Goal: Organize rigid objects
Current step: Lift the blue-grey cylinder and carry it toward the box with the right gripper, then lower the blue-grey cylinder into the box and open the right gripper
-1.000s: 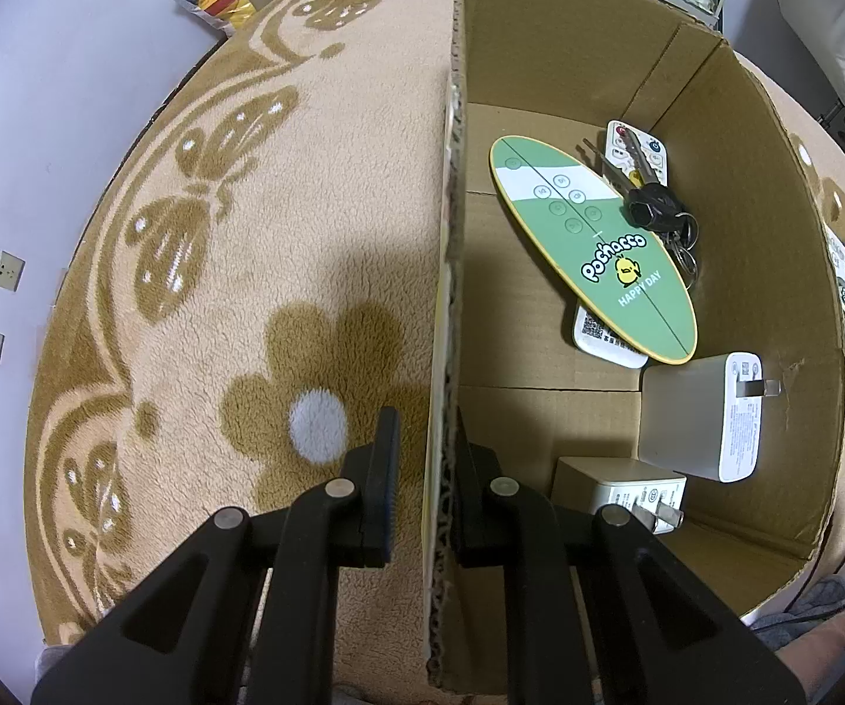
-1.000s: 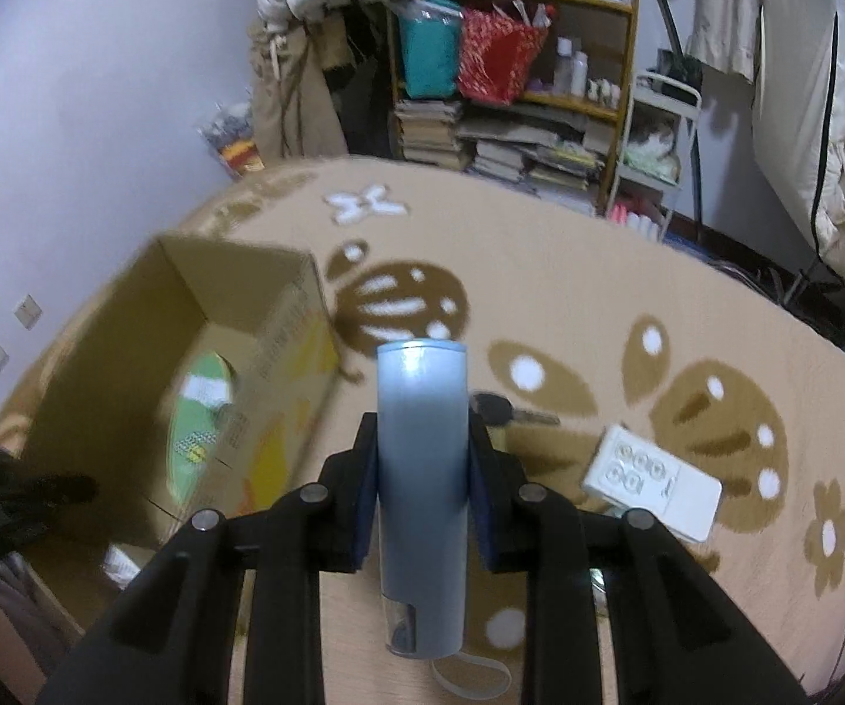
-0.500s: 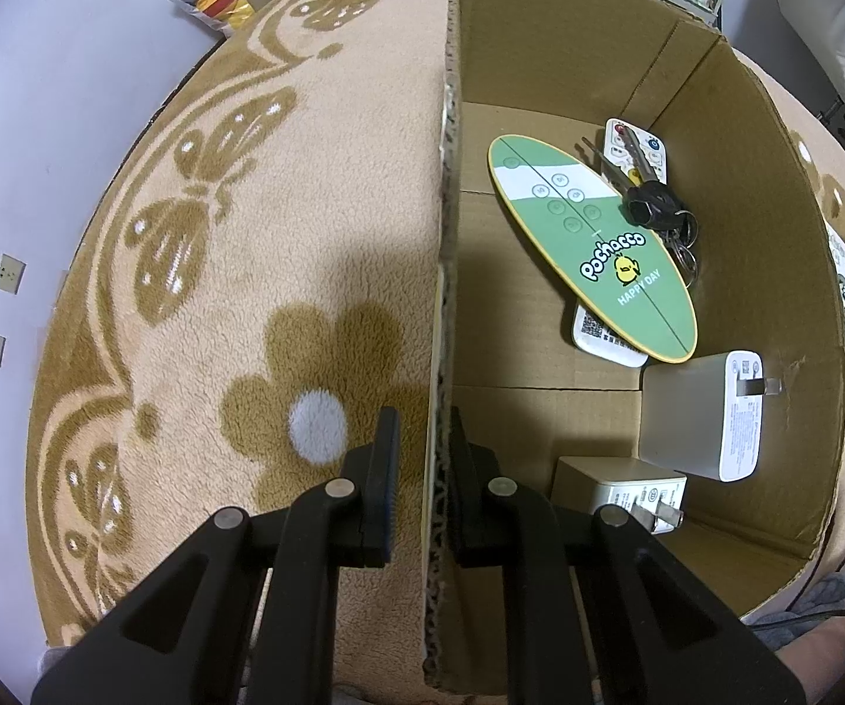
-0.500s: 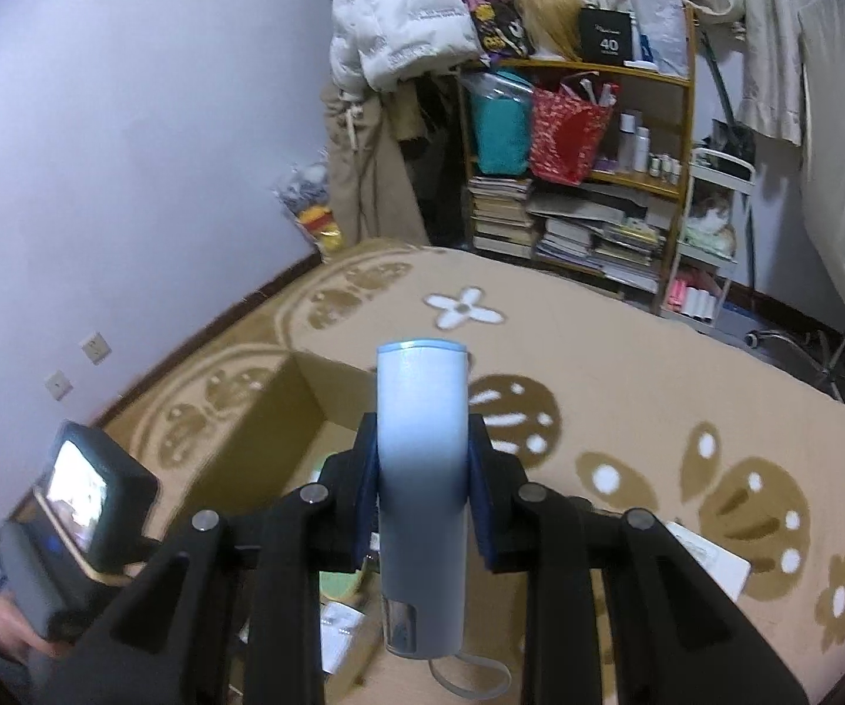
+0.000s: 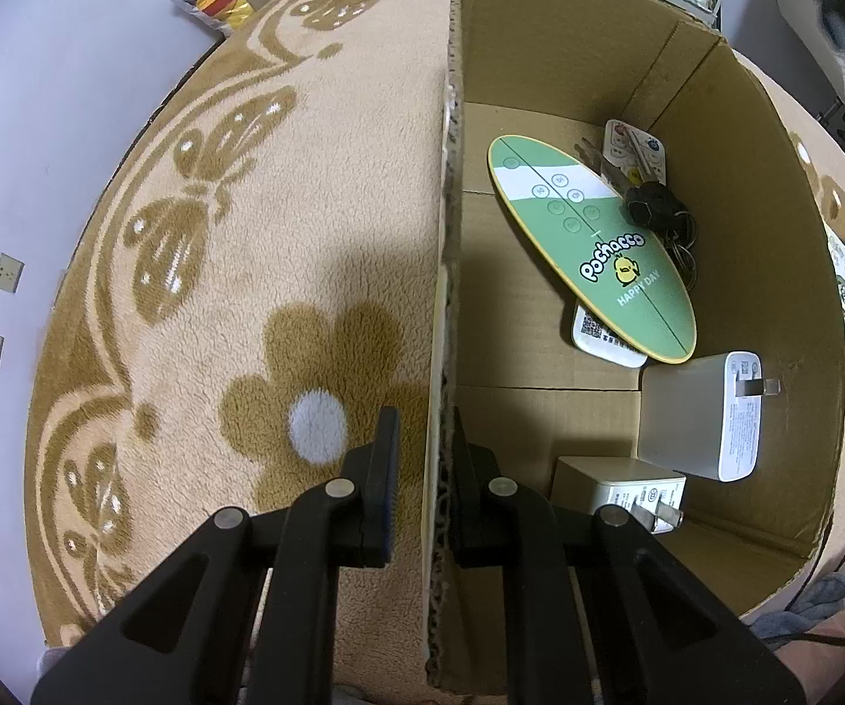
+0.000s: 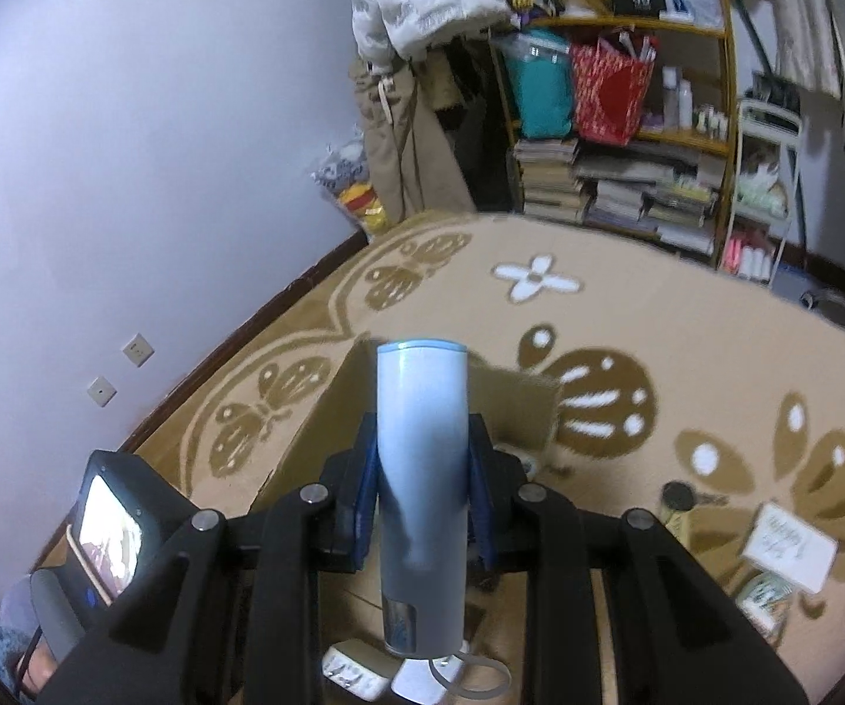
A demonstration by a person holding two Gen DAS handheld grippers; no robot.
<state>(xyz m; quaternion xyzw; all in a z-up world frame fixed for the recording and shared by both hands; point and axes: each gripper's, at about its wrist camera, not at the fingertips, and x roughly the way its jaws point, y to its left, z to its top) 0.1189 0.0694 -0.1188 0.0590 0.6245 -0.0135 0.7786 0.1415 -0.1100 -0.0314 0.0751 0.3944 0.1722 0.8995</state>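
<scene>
The right tongs (image 6: pixel 421 505) are clamped on a pale blue cylindrical bottle (image 6: pixel 422 470), their blue pads pressed against its two sides near mid-length. The bottle's long axis runs along the fingers: its capped end points forward and away from the camera, while its other end, with a thin loop strap hanging off it, sits close under the lens. It is held in the air above the open cardboard box (image 6: pixel 328 429), which stands on the tan carpet (image 6: pixel 687 352) patterned with brown butterflies and flowers.

The left tongs (image 5: pixel 422 470) straddle the near wall of the cardboard box (image 5: pixel 775 188), one finger outside over the carpet (image 5: pixel 217 235) and one inside; the jaws are narrow, with the outer pad showing a small gap to the wall, so whether they truly pinch it I cannot tell.

Inside the box lies a green oval card (image 5: pixel 593 247) printed "Pochacco" and "HAPPY DAY", its long axis slanting from far left to near right. It rests partly over a white remote (image 5: pixel 604 341) bearing a QR code. A bunch of keys (image 5: pixel 651 205) lies just beside it, over another white remote (image 5: pixel 634 147). Two white chargers sit at the near end: a large charger (image 5: pixel 698 417) with prongs pointing right, and a small charger (image 5: pixel 616 484) beside the inner finger.

On the carpet to the right of the box lies a white card (image 6: pixel 787 546) with handwriting too blurred to read.
</scene>
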